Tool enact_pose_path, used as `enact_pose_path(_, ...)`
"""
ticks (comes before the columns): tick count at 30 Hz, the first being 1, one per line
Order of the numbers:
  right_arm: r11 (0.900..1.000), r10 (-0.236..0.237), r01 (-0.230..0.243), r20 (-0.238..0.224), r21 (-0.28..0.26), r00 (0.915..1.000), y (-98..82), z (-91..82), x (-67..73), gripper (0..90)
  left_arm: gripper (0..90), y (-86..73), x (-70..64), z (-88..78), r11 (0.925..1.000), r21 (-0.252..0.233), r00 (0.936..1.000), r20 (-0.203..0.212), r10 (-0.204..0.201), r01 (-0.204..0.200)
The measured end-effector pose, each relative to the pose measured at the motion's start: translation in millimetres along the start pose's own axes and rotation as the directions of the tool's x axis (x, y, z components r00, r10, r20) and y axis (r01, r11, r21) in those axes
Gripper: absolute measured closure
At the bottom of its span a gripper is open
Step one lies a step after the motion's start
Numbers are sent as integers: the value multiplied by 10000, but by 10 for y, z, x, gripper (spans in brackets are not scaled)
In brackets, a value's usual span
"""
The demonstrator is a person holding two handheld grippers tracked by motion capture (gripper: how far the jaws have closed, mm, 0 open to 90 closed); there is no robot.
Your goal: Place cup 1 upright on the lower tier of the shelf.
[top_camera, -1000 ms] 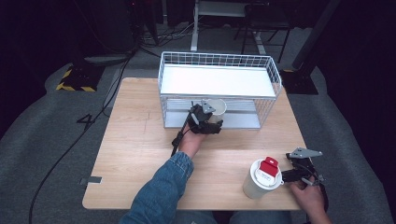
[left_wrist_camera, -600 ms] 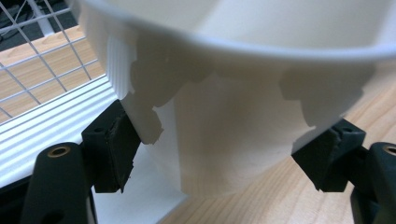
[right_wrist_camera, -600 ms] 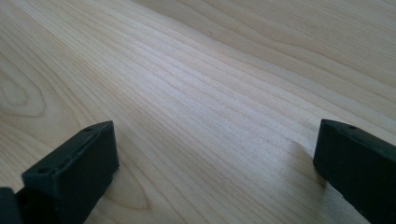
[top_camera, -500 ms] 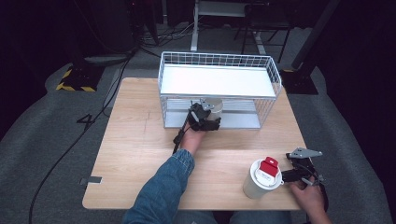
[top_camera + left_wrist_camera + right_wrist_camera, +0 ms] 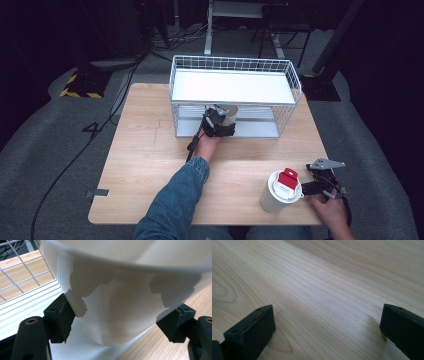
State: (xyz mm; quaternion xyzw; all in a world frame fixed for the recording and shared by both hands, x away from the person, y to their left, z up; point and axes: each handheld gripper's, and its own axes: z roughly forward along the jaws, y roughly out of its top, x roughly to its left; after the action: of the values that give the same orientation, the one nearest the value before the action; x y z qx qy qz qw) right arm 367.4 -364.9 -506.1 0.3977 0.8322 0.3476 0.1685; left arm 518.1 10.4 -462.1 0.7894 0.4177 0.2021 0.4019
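High view: the left gripper (image 5: 218,121) holds a white cup (image 5: 229,113) at the lower shelf of a wire rack (image 5: 235,86); the right gripper (image 5: 320,183) rests beside a lidded tumbler (image 5: 279,192). Left gripper view: pads (image 5: 63,318) clamp the cup; lower gently, keep upright. Right gripper view: jaws wide apart, empty over the table (image 5: 324,290).

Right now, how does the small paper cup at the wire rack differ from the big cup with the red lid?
The paper cup is small and open-topped; the big cup is larger and closed by a white lid with a red flap.
The paper cup is clamped in the left gripper at the wire rack; the big cup stands free near the table's front edge, beside the open right gripper.
Both are white.
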Motion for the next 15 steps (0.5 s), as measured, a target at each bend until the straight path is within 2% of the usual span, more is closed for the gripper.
enact_pose_path(2,10000,-2,2,1,2,10000,0,0,0,0,236,-2,13,29,10000,61,10000,64,-58,58)
enact_pose_path(6,10000,0,0,2,1,10000,0,0,0,0,236,-10,23,77,9996,182,9998,-78,-203,205)
enact_pose_path(15,10000,-1,1,3,-2,10000,0,0,0,0,235,-24,65,138,9984,264,9985,234,-499,493)
